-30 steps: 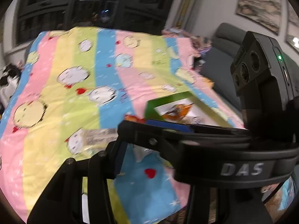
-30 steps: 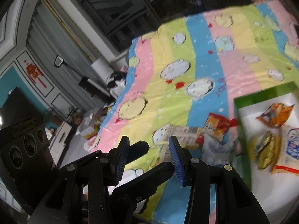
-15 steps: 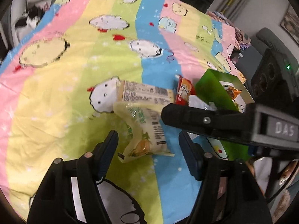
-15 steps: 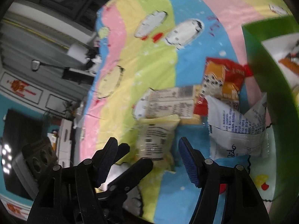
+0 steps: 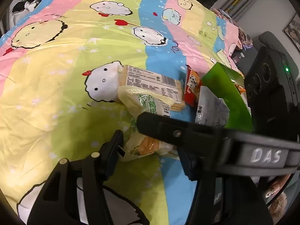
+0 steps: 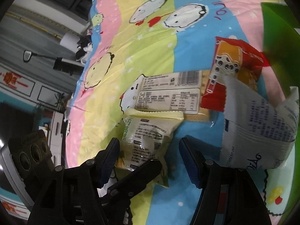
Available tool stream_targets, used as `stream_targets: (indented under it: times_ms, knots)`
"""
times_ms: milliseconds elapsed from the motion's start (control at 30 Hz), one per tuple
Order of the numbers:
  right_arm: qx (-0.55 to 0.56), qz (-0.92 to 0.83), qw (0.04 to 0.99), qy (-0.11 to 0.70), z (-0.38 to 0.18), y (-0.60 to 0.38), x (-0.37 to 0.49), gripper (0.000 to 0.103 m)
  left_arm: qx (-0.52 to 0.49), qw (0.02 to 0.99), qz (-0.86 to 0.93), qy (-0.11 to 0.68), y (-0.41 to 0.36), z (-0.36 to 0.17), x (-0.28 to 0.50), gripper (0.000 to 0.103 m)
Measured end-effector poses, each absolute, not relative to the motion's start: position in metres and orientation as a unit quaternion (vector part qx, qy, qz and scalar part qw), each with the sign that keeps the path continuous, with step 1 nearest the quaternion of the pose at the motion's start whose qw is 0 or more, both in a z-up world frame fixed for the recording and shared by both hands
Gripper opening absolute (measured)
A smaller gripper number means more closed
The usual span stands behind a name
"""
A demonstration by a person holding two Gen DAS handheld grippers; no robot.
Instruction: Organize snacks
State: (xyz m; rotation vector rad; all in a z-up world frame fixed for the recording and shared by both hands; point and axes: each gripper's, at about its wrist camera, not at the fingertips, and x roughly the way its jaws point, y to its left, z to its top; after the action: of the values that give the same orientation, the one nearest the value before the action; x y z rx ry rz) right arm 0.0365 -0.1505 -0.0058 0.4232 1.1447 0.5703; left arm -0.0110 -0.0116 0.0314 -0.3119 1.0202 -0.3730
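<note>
Pale yellow-green crinkly plastic snack packet [image 5: 144, 112] [image 6: 148, 136] lies flat on the bedspread, right between the fingers of both tools. Left tool [image 5: 150, 150]: near end of the packet sits in the gap; the left finger [image 5: 112, 150] looks to be at the packet's edge, and the other finger is mostly hidden behind the right tool's black arm [image 5: 187, 133], which crosses the view. Jaws have just been closing, part open, contact on both sides can't be confirmed. Right tool [image 6: 149, 153]: blue-padded fingers [image 6: 189, 163] straddle the same packet, clear gap on the right side, left pad near the packet's edge; jaws have just been closing, part open, not gripping. The left tool's finger [image 6: 135, 178] crosses low in that view.

Just beyond the packet: flat beige cracker pack with a white label and barcode [image 5: 150, 83] [image 6: 168, 93], its near edge under the packet's sealed end. Right of that, red-orange snack bag [image 5: 192, 88] [image 6: 234, 71], partly under a white-grey printed pouch [image 5: 211, 108] [image 6: 258, 127]. Green cardboard box [image 5: 225, 91] [image 6: 277, 37] stands at the far right, touching the pouch.

Surface: bed with pastel striped bedspread [image 5: 65, 75] [image 6: 150, 37], pink, yellow, green, blue, cartoon animals. Room: grey sofa, framed picture, dark window, black-and-white cat-like shape [image 5: 26, 1] at the bed's far edge. Fingertips of a hand [image 5: 273, 189] show at lower right.
</note>
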Motion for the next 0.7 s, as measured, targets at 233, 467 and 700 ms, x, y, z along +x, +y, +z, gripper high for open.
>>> stream_targets:
  times_ms: [233, 467, 700]
  knots:
    - [0.188, 0.275, 0.777, 0.534, -0.007, -0.143, 0.035, 0.042, -0.134, 0.852, -0.178, 0.474, -0.015, 0.032, -0.015, 0.046]
    - [0.174, 0.281, 0.802, 0.497, 0.026, -0.147, 0.018, 0.042, -0.121, 0.875, -0.184, 0.431, -0.020, 0.063, -0.029, 0.045]
    - [0.167, 0.288, 0.839, 0.430, 0.076, -0.167, -0.008, 0.042, -0.088, 0.903, -0.200, 0.369, -0.041, 0.111, -0.048, 0.045]
